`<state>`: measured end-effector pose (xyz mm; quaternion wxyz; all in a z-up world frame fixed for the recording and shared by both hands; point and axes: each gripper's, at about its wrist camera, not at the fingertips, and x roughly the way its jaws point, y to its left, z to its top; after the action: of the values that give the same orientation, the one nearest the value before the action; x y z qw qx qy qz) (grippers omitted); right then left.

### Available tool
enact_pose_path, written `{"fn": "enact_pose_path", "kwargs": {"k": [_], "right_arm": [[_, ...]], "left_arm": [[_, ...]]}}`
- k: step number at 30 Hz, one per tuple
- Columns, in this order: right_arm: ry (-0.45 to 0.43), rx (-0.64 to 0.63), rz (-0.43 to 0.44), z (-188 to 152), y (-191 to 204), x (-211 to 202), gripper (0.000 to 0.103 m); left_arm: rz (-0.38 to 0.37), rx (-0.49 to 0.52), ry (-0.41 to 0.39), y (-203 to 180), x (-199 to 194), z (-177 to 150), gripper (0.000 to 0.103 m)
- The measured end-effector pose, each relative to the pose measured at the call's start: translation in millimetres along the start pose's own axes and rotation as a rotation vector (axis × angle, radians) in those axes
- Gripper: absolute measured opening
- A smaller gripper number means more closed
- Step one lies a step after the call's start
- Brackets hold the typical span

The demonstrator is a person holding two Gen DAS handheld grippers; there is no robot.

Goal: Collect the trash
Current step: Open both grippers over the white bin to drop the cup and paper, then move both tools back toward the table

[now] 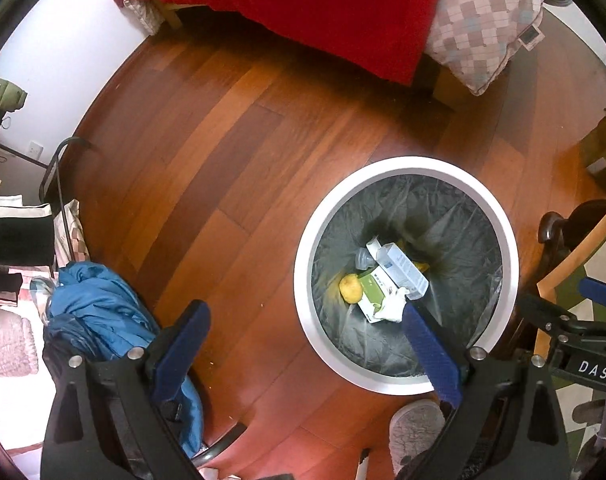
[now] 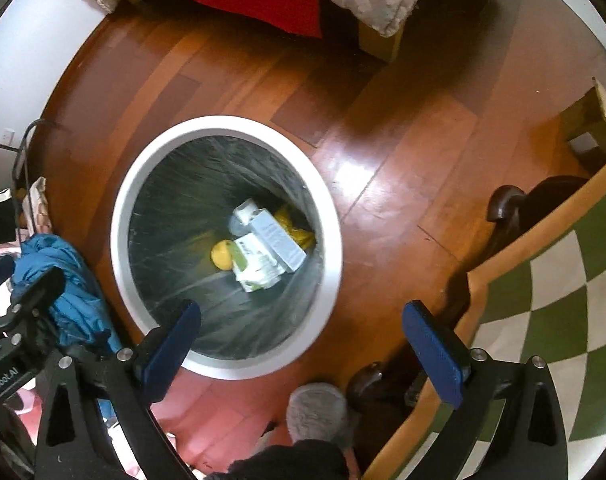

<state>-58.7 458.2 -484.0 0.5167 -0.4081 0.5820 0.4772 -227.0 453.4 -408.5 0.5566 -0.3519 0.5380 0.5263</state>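
Both claws, left (image 1: 303, 344) and right (image 2: 301, 340), gape wide, empty; cartons (image 2: 263, 256) ahead in bin (image 2: 327, 216) look light, crushable, best pinched across edges

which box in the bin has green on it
The lower box, beside the yellow fruit, has a green patch. The pale box lying across it is plain bluish white.

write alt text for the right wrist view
Looking down past the open, empty right gripper into a white-rimmed trash bin with a dark liner, holding cartons and a yellow fruit. It stands on a wooden floor beside blue cloth.
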Motion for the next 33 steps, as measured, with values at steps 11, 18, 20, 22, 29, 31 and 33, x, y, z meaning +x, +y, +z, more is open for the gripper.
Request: {"fn": "enact_pose_path", "kwargs": {"k": [11,18,20,22,29,31,33], "right_arm": [[-0.069,0.021,-0.015,-13,-9,-49,0.102],[-0.137,0.032,0.005,-35,-11,-95,0.102],[-0.158,0.032,0.014,-45,-11,-110,0.102],[-0.178,0.031,0.019,-54,-11,-124,0.102],[-0.271,0.033,0.059,-96,-15,-181,0.102],[-0.297,0.036,0.073,-109,-18,-198,0.102],[-0.326,0.039,0.093,-122,-21,-216,0.102]], "left_arm": [[-0.038,-0.019,-0.055,1,-40,-6,0.098],[-0.064,-0.025,-0.112,4,-80,-23,0.098],[-0.072,-0.029,-0.135,6,-95,-30,0.098],[-0.082,-0.032,-0.155,7,-108,-37,0.098],[-0.102,-0.037,-0.234,13,-157,-63,0.098],[-0.113,-0.038,-0.251,13,-169,-71,0.098],[-0.125,-0.034,-0.27,12,-183,-78,0.098]]}}
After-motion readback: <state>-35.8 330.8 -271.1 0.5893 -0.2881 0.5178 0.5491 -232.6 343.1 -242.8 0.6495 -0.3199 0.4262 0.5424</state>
